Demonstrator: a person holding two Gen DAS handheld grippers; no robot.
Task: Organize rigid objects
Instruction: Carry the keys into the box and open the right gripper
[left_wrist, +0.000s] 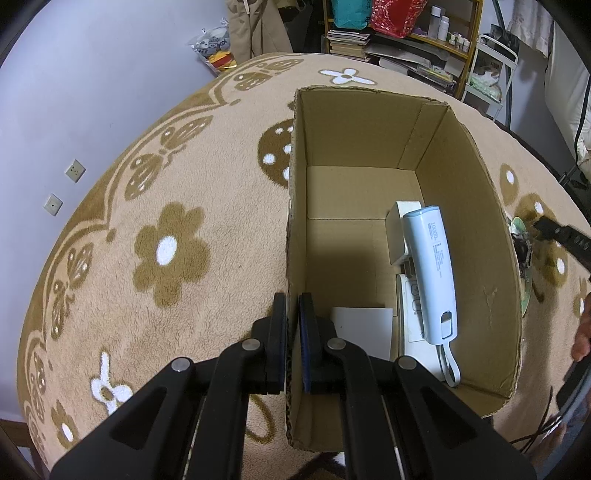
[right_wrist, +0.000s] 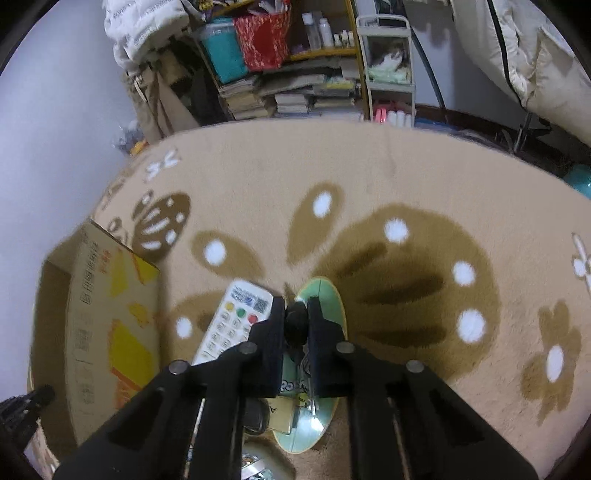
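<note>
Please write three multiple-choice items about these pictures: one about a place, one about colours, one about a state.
1. Where does the pale blue power bank lie?
A. on the carpet
B. on a shelf
C. inside the cardboard box

2. Which colours have the three round buttons at the top of the white remote on the carpet?
A. yellow, green, red
B. blue, black, purple
C. all white

3. In what state is the left gripper?
A. wide open above the carpet
B. shut on a wall of the cardboard box
C. holding the remote

Answers:
1 C: the box walls stand all around the power bank.
2 A: the right wrist view shows the three buttons in a row.
3 B: one of its fingers is outside the wall, the other inside, both pressed against the cardboard.
</note>
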